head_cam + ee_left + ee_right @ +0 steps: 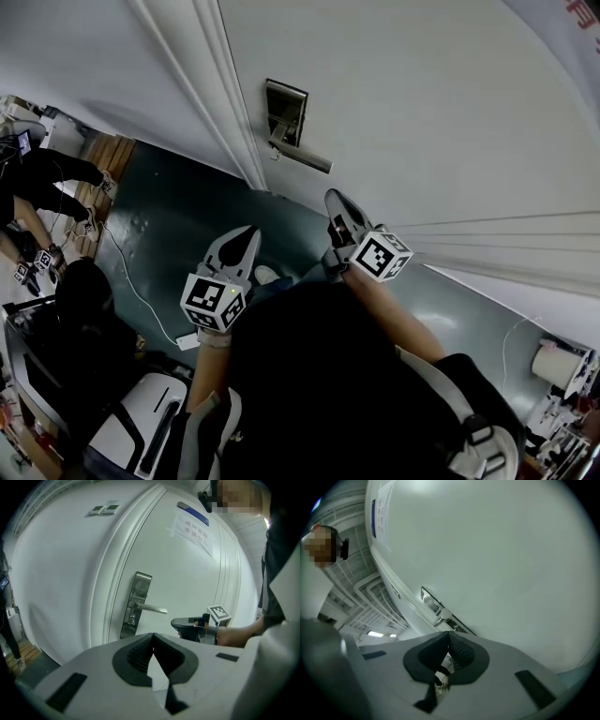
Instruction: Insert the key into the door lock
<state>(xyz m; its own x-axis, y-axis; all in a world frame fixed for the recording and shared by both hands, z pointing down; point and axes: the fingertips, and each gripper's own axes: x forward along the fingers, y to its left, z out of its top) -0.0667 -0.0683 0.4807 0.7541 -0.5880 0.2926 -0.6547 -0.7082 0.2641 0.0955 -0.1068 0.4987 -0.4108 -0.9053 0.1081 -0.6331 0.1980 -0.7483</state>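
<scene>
Though hidden in the head view, a key point(442, 676) sits pinched in the right tool point(449, 635); left tool point(153, 636) closed.

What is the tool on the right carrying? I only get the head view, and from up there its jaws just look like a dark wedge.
Observer: In its own view, the right gripper has its jaws shut on a small metallic thing, apparently the key.
Operator: And the left one?
Observer: The left gripper has its jaws together with nothing between them.
Operator: Where would the key go?
Observer: The left gripper view sees the lock plate face-on, with a round keyhole just under the handle.
</scene>
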